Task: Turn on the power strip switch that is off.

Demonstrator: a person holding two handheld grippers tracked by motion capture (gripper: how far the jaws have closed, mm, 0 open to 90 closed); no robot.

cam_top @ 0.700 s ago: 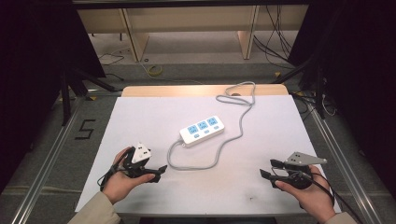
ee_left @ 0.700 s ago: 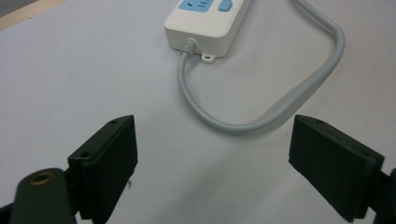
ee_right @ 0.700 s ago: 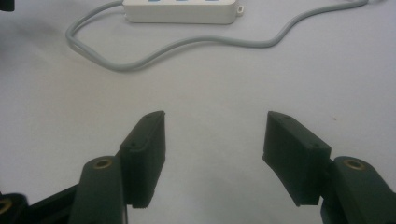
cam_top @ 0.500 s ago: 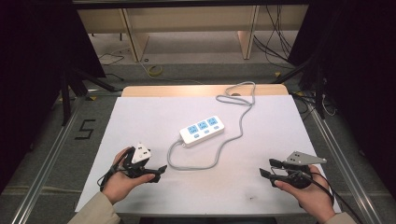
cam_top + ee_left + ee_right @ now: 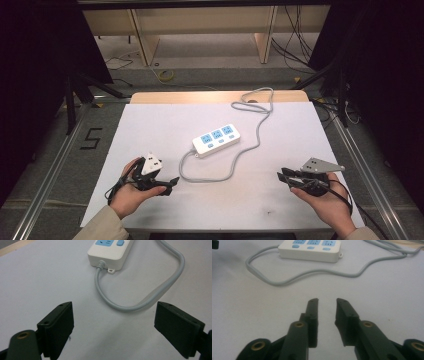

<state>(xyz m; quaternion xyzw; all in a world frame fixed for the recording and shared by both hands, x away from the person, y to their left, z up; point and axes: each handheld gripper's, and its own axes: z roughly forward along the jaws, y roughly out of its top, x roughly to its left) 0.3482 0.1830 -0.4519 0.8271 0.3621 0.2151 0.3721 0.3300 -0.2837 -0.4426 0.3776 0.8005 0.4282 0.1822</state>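
Centrally, white power strip (image 5: pixel 216 140); three blue sockets

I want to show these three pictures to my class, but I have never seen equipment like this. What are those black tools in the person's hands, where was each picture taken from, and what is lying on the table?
A person sits at a table covered with a white sheet and holds a hand-operated gripper in each hand: a black tool with two jaws that pinch.

The high view comes from a fixed camera above, looking down. There the left gripper is at the left and the right gripper at the right. The other two pictures come from small cameras riding on the grippers, looking along their jaws.

On the sheet lies a white power strip with three blue sockets, and its grey cable loops toward the person.

Nothing is held. The left gripper's jaws stand wide apart; the right gripper's jaws stand close together with a gap between them.
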